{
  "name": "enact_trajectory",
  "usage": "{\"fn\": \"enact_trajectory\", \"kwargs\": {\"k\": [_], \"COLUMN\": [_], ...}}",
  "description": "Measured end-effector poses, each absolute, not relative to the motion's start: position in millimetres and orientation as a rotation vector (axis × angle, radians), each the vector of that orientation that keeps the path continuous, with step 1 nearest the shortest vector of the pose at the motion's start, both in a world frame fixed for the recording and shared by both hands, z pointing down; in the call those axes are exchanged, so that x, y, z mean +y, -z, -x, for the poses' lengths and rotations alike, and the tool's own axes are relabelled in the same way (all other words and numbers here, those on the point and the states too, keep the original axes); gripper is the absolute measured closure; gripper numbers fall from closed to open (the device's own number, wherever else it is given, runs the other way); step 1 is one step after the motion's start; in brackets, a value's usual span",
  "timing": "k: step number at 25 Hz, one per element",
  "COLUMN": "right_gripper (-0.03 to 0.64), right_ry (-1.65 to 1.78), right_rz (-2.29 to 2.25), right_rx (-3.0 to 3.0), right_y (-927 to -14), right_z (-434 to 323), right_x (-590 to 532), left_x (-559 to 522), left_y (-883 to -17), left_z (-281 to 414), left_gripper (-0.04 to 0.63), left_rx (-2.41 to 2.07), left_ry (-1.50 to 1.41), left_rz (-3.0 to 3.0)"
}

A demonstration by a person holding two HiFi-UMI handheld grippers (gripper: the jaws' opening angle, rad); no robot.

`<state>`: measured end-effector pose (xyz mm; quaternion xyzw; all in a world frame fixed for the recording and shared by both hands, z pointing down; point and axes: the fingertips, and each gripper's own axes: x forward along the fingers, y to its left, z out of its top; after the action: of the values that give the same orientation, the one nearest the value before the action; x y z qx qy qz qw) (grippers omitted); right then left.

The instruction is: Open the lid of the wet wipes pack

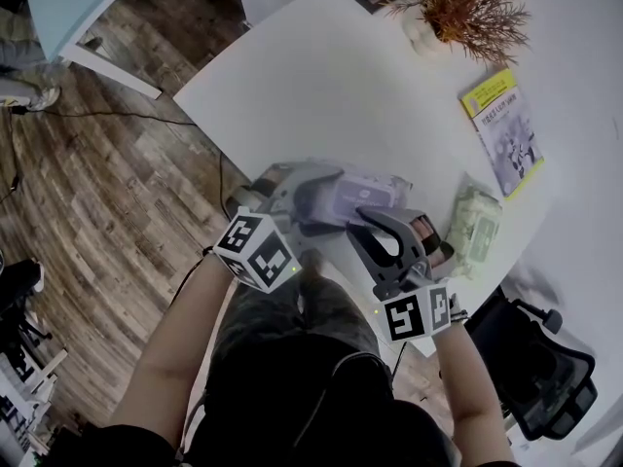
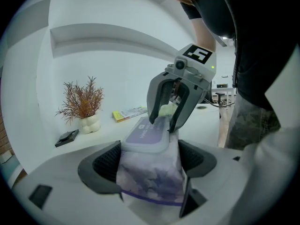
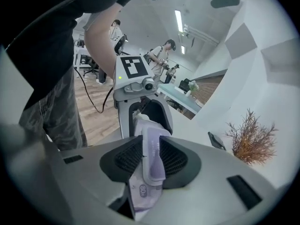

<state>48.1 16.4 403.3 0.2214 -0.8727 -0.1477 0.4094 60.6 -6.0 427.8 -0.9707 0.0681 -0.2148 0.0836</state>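
Okay, left side first: my left gripper (image 1: 297, 207) is clamping the wet wipes pack (image 1: 365, 195) across its soft body. Both pads are pressing into the purple film just below the lid (image 2: 145, 136). I'm holding the pack in the air between the two grippers, over the near edge of the white table (image 1: 321, 86). I can't tell if it's touching the top.

My right gripper (image 1: 375, 224) is coming in from the opposite end and biting down on the end of the lid. In the right gripper view its jaws are squeezing the lid's edge, and some film looks caught along with it.

To do the step well, I'd say the right jaws need only the hard flap, not the film under it. The left grip should be staying low on the body so the lid is free to hinge. I'd peel upward and away, holding the left steady, or the whole pack may just be twisting.

Pose: my left forearm (image 1: 180, 358) is reaching forward and angling inward. My right forearm (image 1: 467, 377) is angling inward too, so the grippers are facing each other, tips nearly meeting over the pack.

Further right, a green pack (image 1: 474, 227) is lying on the table, apart from the grippers, with a booklet (image 1: 504, 129) beyond it.
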Motion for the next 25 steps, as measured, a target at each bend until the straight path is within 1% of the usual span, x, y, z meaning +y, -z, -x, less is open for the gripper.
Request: {"fn": "enact_trajectory", "kwargs": {"k": [3,9,17,25], "right_gripper": [0.499,0.518,0.534,0.538], "right_ry": [0.365,0.066,-0.13,-0.109], "right_rz": [-0.513,-0.44,-0.396,-0.337], "right_rx": [-2.241,-2.362,-2.515,-2.474], "right_y": [-405.3,-399.6,-382.5,-382.9], "right_z": [-47.3,-46.1,-44.5,-47.4], "right_x": [17.7,13.7,6.9,9.0], "left_x": [-5.6,-6.0,-6.0,-6.2], "left_y": [-427.8,-428.3,-428.4,-427.4], "left_z": [-60.5,-59.7,-60.4,-60.6], "left_gripper": [0.204,0.204,0.204,0.204], "left_rx": [0.197,0.199,0.199,0.205], "left_ry": [0.645,0.646,0.635,0.625], "left_rz": [2.884,2.881,2.887,2.902]}}
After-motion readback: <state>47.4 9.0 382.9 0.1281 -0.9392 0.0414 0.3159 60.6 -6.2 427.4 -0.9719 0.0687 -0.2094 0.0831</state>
